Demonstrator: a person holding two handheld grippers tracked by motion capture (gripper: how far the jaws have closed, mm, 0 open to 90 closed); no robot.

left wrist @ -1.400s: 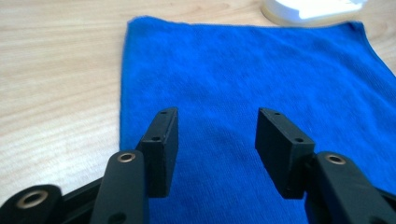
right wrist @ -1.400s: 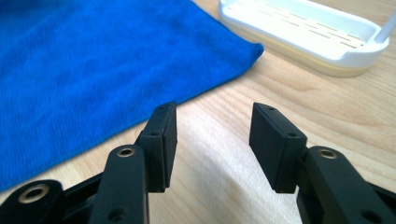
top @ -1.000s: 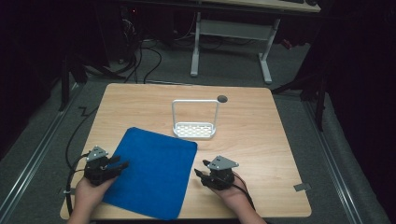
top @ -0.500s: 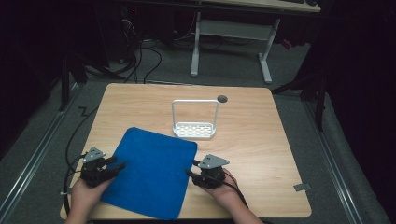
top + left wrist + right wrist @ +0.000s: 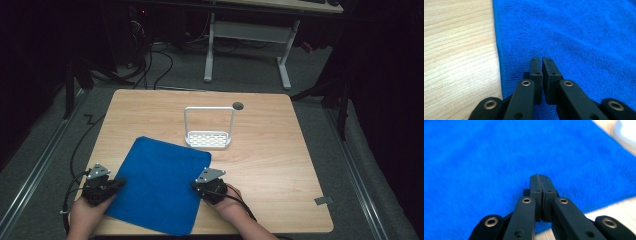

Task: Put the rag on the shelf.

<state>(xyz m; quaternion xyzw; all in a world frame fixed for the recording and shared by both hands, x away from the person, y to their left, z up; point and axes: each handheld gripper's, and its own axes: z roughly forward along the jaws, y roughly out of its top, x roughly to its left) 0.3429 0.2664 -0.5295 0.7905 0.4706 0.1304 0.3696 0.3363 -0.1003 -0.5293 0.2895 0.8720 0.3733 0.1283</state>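
Two grippers sit at the near edge of the wooden table (image 5: 280, 165), one at each side of a blue cloth (image 5: 157, 185). The left gripper (image 5: 117, 183) has its jaws brought together over the cloth's left edge, having just been closing; the left gripper view leaves it unclear whether any cloth is caught between the pads. The right gripper (image 5: 193, 185) meets the cloth's right edge, its jaws likewise just closed and pressed flat together, and whether they pinch fabric cannot be told.

The cloth lies flat, turned askew on the table, its long axis running from the near edge up and slightly right, one corner aimed at the white rack (image 5: 208, 132). The high view gives that whole outline; the left gripper view gives the terry weave and faint creases. Farther off, the rack stands upright near the table's middle, with a small dark hole (image 5: 238, 106) just behind it.
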